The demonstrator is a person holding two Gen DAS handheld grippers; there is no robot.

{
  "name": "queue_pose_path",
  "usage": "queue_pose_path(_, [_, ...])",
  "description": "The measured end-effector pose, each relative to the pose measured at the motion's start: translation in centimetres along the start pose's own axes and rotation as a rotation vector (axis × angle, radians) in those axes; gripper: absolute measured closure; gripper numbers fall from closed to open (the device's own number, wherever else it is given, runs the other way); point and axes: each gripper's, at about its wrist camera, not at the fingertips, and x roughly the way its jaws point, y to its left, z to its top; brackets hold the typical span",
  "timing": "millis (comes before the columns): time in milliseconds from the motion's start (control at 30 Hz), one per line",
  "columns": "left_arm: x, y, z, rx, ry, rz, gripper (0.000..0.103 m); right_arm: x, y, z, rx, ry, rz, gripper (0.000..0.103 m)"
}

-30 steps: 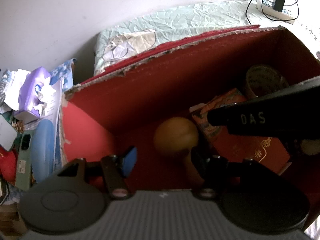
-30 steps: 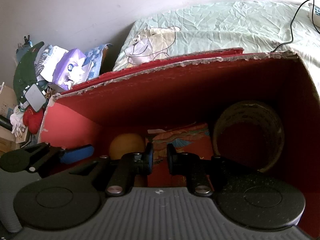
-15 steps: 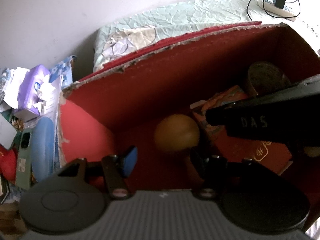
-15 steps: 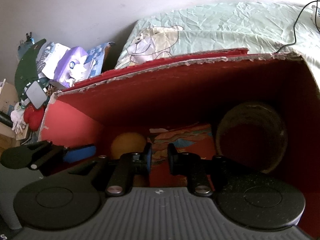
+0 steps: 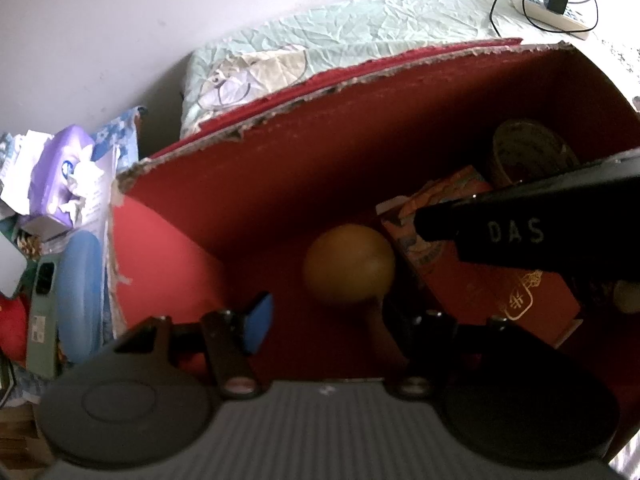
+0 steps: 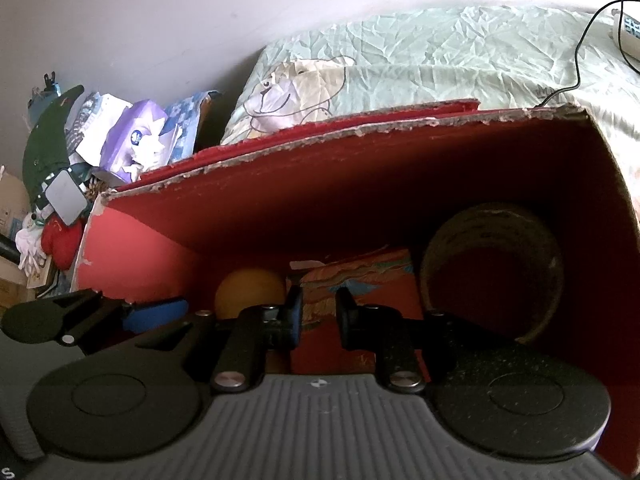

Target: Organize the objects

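Looking down w/ the left wrist cam, a red cardboard box (image 5: 280, 184) is seen, torn along its top edge. The left gripper (image 5: 326, 312) is held inside it w/ its jaws spread wide, nothing pinched; one blue pad (image 5: 258, 322) shows at 9 o'clock of the gap. A wooden ball-headed object (image 5: 349, 266) lies on the box floor, its round head at 12 o'clock of the left gripper & its handle running down beside the right-hand finger; contact can't be told. At 3 o'clock of the ball a red printed packet (image 5: 480, 276) is seen, partly covered by the right gripper's black body, marked "DAS". A round tin (image 5: 528, 152) sits at 1 o'clock, in the box's far right corner.

From the right wrist cam, the right gripper (image 6: 318, 316) is held inside the same box, jaws narrowly parted, gripping nothing. The packet (image 6: 360, 280) lies just beyond its tips, the ball head (image 6: 250, 290) at 10 o'clock, the tin (image 6: 492, 272) at 2 o'clock. Behind the box a bed (image 6: 440, 60) w/ a pale green sheet is seen; a purple tissue pack (image 6: 132, 144) lies w/ clutter at 9 o'clock.
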Motion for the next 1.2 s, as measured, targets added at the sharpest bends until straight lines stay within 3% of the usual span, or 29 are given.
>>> queue_pose_path(1200, [-0.16,0.09,0.24,0.018,0.006,-0.021,0.032,0.1,0.0,-0.04,0.002,-0.006,-0.012,0.083])
